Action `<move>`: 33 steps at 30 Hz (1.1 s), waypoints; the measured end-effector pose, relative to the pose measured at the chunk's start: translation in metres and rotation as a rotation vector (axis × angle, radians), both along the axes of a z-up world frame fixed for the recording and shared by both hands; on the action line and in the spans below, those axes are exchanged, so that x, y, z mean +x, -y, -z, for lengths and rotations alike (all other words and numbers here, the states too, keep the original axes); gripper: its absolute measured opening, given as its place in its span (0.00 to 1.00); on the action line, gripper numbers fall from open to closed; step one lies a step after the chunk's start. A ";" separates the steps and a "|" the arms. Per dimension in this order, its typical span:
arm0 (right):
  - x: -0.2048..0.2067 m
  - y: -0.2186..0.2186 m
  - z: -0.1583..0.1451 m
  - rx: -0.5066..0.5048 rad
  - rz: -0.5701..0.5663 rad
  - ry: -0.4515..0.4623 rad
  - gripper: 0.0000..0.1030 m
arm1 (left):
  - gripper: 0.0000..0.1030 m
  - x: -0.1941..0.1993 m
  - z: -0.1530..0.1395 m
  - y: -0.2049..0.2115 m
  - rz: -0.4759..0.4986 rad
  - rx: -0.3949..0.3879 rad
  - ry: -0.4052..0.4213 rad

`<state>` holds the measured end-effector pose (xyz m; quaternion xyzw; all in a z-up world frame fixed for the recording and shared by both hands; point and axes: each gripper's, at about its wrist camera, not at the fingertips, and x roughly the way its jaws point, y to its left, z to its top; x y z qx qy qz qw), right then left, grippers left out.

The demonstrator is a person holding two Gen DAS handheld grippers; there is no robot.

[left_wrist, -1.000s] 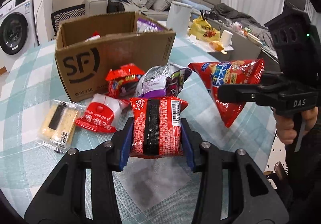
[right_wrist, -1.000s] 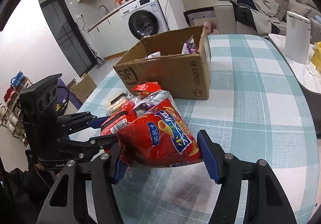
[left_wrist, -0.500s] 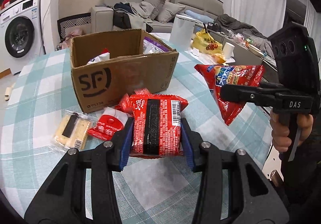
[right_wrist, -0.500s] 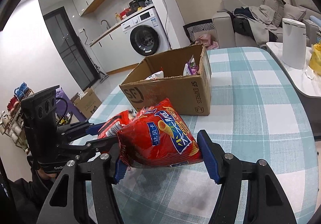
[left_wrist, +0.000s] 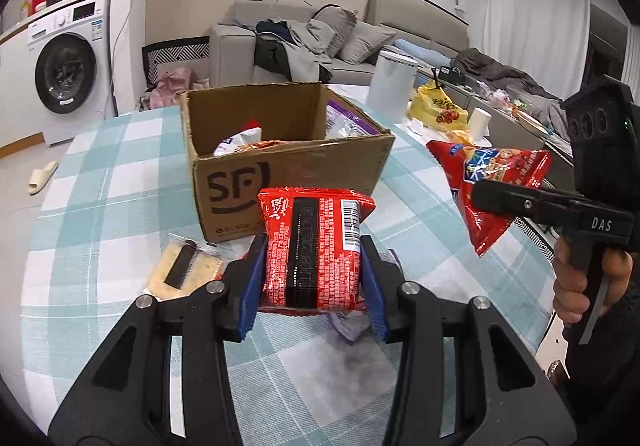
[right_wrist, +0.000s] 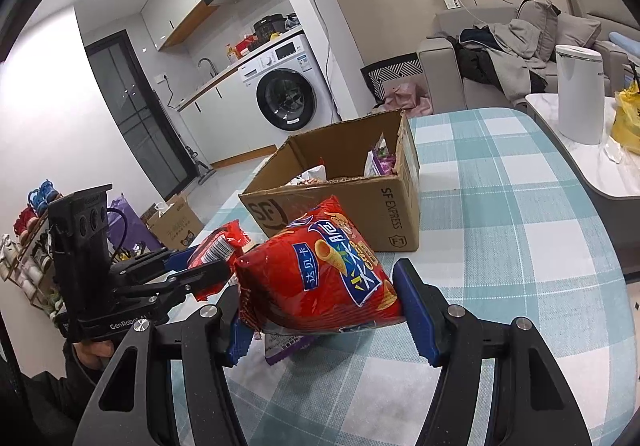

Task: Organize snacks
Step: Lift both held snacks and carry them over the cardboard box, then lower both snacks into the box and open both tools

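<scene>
— What have you got in each hand?

— My left gripper (left_wrist: 314, 260) is clamped on a red noodle packet (left_wrist: 316, 246), blue pads pressing both its sides. My right gripper (right_wrist: 320, 310) is clamped on a red bag of cone crisps (right_wrist: 320, 278), one pad on each end of the bag.

— Where are they relative to the cardboard box (left_wrist: 288, 170)?

— Both are held above the checked tablecloth (left_wrist: 100, 186), on the near side of the box, in front of its printed wall. Seen from the left wrist, the noodle packet sits before the middle of that wall and the crisp bag hangs off to the box's right.

— What's in the box?

— It stands open. A purple packet (right_wrist: 380, 162) leans against its far right wall, and a white-and-red packet (left_wrist: 244, 138) lies near the left.

— Anything left outside?

— A clear-wrapped cracker pack (left_wrist: 182, 266) lies flat on the cloth in front of the box's left corner. A purple wrapper (right_wrist: 286, 344) shows under the crisp bag, also on the box's near side.
</scene>
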<state>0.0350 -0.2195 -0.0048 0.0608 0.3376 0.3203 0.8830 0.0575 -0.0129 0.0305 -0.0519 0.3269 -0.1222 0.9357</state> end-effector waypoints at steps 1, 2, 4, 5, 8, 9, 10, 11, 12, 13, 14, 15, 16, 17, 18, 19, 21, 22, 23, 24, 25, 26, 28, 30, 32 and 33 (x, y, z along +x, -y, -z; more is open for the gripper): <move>0.000 -0.002 -0.001 -0.001 0.001 0.004 0.63 | 0.40 0.001 0.000 -0.001 -0.004 -0.001 -0.001; 0.001 -0.003 -0.001 0.001 0.000 0.005 0.63 | 0.40 0.002 -0.001 -0.003 -0.012 0.001 0.001; 0.002 -0.005 -0.002 0.003 -0.001 0.007 0.63 | 0.40 0.005 -0.001 -0.003 -0.020 0.006 0.002; 0.003 -0.006 -0.002 0.004 -0.001 0.010 0.63 | 0.40 0.006 -0.001 -0.004 -0.023 0.009 0.003; 0.006 -0.010 -0.004 0.004 -0.003 0.015 0.63 | 0.40 0.008 -0.002 -0.005 -0.031 0.014 0.007; 0.007 -0.011 -0.004 0.003 -0.004 0.017 0.63 | 0.40 0.010 -0.002 -0.006 -0.035 0.015 0.009; 0.008 -0.012 -0.005 0.003 -0.002 0.020 0.63 | 0.40 0.011 -0.003 -0.007 -0.039 0.015 0.012; 0.009 -0.013 -0.006 0.004 -0.003 0.022 0.63 | 0.40 0.011 -0.004 -0.007 -0.043 0.016 0.016; 0.010 -0.014 -0.008 0.002 -0.004 0.023 0.63 | 0.40 0.012 -0.006 -0.008 -0.048 0.015 0.019; 0.010 -0.015 -0.009 0.001 -0.003 0.026 0.63 | 0.40 0.013 -0.007 -0.008 -0.054 0.015 0.023; 0.010 -0.017 -0.011 0.000 -0.003 0.031 0.63 | 0.40 0.014 -0.010 -0.009 -0.059 0.016 0.029; 0.011 -0.018 -0.013 0.000 -0.004 0.034 0.63 | 0.40 0.016 -0.011 -0.010 -0.063 0.017 0.033; 0.012 -0.019 -0.014 0.002 -0.004 0.038 0.63 | 0.40 0.017 -0.013 -0.010 -0.069 0.019 0.039; 0.014 -0.020 -0.016 0.004 -0.003 0.045 0.63 | 0.40 0.019 -0.015 -0.011 -0.075 0.021 0.045; 0.015 -0.021 -0.017 0.005 -0.003 0.048 0.63 | 0.40 0.020 -0.018 -0.012 -0.080 0.024 0.050; 0.016 -0.021 -0.019 0.008 0.000 0.051 0.63 | 0.40 0.021 -0.020 -0.013 -0.087 0.023 0.055; 0.020 -0.022 -0.022 0.014 0.005 0.056 0.63 | 0.40 0.025 -0.023 -0.016 -0.098 0.019 0.061; 0.022 -0.023 -0.024 0.016 0.006 0.056 0.63 | 0.40 0.026 -0.025 -0.017 -0.102 0.017 0.063; 0.024 -0.024 -0.025 0.015 0.010 0.059 0.63 | 0.40 0.028 -0.026 -0.018 -0.109 0.015 0.066; 0.026 -0.025 -0.027 0.016 0.011 0.061 0.63 | 0.40 0.030 -0.028 -0.019 -0.114 0.015 0.068; 0.028 -0.026 -0.029 0.016 0.011 0.062 0.63 | 0.40 0.032 -0.029 -0.019 -0.117 0.014 0.069; 0.030 -0.028 -0.030 0.016 0.012 0.065 0.63 | 0.40 0.034 -0.031 -0.020 -0.120 0.015 0.073; 0.033 -0.030 -0.032 0.015 0.012 0.070 0.63 | 0.40 0.038 -0.033 -0.021 -0.130 0.022 0.081; 0.037 -0.032 -0.035 0.020 0.013 0.073 0.63 | 0.40 0.043 -0.036 -0.021 -0.136 0.028 0.088; 0.041 -0.033 -0.037 0.021 0.016 0.077 0.63 | 0.40 0.048 -0.038 -0.022 -0.144 0.032 0.092; 0.044 -0.034 -0.038 0.021 0.018 0.078 0.63 | 0.40 0.050 -0.039 -0.022 -0.147 0.033 0.093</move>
